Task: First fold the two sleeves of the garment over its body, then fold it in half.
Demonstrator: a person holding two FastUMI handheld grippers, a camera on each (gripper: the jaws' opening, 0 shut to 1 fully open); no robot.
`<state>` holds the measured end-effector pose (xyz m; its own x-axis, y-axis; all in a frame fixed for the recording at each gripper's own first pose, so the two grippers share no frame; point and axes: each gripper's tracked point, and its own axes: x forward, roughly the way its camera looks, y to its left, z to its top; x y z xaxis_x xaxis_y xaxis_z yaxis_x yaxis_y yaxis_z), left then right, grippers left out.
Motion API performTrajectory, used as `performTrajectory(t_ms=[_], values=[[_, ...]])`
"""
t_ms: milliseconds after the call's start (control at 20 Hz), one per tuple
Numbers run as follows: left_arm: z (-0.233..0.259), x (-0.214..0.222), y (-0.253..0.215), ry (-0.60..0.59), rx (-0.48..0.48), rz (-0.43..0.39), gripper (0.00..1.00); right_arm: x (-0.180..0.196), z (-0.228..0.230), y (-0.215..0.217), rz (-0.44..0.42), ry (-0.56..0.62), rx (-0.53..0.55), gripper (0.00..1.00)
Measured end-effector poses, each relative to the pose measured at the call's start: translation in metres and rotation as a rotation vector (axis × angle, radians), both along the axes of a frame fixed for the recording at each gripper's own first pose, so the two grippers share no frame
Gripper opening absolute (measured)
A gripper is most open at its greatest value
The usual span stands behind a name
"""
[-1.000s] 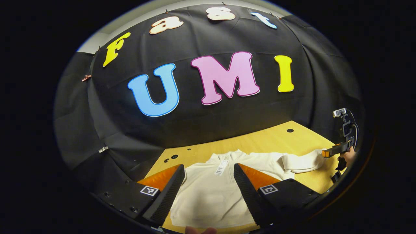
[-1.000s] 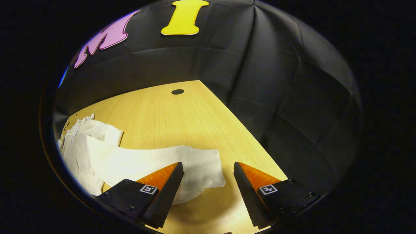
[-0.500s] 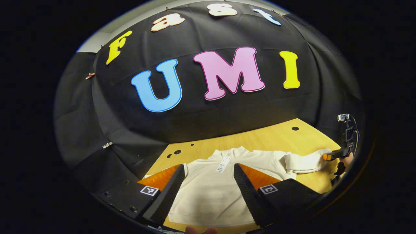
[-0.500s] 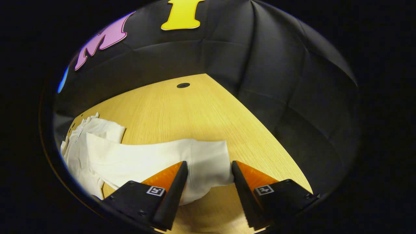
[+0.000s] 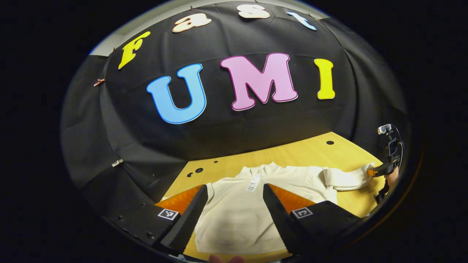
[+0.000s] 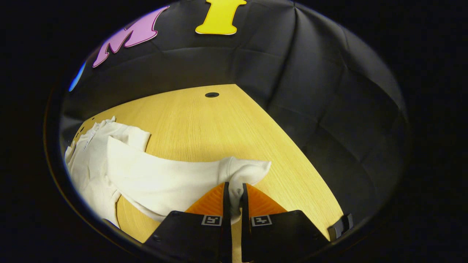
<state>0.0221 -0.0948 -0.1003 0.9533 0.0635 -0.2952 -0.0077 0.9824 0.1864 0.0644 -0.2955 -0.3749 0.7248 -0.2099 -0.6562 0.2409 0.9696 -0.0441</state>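
A pale wooden table (image 5: 292,155) fills the lower half of both views, with small dark holes (image 6: 211,94) near its far edge. On it lies the cream garment (image 5: 234,219), spread flat at lower centre of the left gripper view, collar towards the top of the frame and a paper tag (image 5: 253,182) at the neck. One sleeve (image 6: 172,179) stretches across the lower middle of the right gripper view, its cuff raised off the wood. The right gripper (image 6: 233,193), at bottom centre there, has its fingers clenched on that cuff, cloth pinched between them. The left gripper (image 5: 234,210) hangs over the garment's body, jaws spread wide with nothing between them; whether its tips touch the fabric is hard to judge.
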Motion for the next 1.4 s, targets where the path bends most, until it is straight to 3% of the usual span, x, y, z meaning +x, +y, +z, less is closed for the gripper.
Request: performTrajectory(t_ms=[500,700,1050,1400], values=[[-0.010,0.018,0.073,-0.030,-0.031,-0.064,0.97,-0.049,0.080,0.060,-0.086,-0.094,-0.023,0.14],[-0.016,0.025,0.101,-0.038,-0.049,-0.071,0.96,-0.049,0.116,0.106,-0.064,-0.149,-0.016,0.14],[-0.033,0.033,0.168,-0.040,-0.069,-0.034,0.97,-0.026,0.164,0.225,0.032,-0.252,0.058,0.14],[-0.063,0.044,0.247,-0.024,-0.074,0.034,0.97,0.007,0.160,0.370,0.158,-0.266,0.149,0.14]])
